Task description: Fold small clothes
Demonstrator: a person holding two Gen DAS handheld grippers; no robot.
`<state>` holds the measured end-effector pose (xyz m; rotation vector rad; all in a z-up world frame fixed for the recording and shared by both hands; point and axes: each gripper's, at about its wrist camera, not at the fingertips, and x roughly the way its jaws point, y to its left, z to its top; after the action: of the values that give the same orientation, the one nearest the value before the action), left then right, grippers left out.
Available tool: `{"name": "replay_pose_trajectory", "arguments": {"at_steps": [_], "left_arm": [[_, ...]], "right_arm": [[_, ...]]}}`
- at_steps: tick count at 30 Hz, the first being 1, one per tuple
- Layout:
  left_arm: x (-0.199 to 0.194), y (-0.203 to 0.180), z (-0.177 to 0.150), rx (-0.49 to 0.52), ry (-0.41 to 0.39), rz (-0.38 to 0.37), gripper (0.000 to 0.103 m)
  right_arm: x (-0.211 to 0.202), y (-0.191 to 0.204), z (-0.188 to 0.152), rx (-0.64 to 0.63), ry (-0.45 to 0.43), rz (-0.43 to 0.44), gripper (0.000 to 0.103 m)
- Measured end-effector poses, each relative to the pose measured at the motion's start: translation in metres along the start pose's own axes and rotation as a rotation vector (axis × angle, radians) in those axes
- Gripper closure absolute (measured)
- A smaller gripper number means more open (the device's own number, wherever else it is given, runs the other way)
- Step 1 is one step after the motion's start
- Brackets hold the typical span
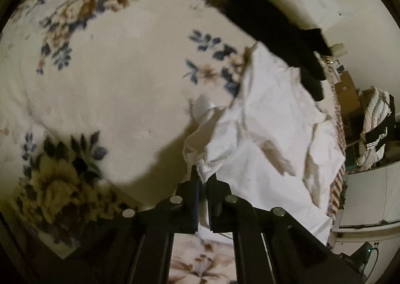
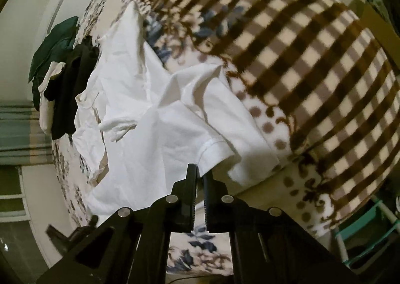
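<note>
Left gripper [image 1: 203, 179]: jaws nearly closed, pinching a bunched white edge.
Right gripper [image 2: 200, 176]: jaws nearly closed on a sleeve hem.
White shirt [image 2: 155, 119]: crumpled on the floral blanket [image 1: 112, 89], stretching forward from both grippers.
Black garment [image 1: 275, 26]: beyond the shirt.

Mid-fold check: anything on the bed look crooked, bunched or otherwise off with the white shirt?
The white shirt is crumpled and twisted, not flat: its middle is bunched into ridges, one part folded over. Both the left gripper and the right gripper pinch its edges. A black garment lies beside it, unfolded. No damage shows.
</note>
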<state>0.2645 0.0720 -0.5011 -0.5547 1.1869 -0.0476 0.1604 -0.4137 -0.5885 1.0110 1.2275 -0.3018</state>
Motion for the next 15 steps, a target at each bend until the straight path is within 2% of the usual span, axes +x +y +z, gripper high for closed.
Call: {"name": "replay_pose_trajectory", "arguments": {"at_steps": [5, 9, 15], "left_arm": [[-0.043, -0.002, 0.003, -0.012, -0.028, -0.026, 0.1], [-0.07, -0.014, 0.024, -0.006, -0.067, -0.064, 0.1], [-0.056, -0.048, 0.072, 0.027, -0.084, -0.129, 0.101]], "right_arm": [[-0.034, 0.011, -0.009, -0.009, -0.029, 0.033, 0.098], [-0.063, 0.027, -0.009, -0.02, -0.069, 0.059, 0.098], [-0.09, 0.071, 0.019, -0.075, -0.147, 0.075, 0.098]]}}
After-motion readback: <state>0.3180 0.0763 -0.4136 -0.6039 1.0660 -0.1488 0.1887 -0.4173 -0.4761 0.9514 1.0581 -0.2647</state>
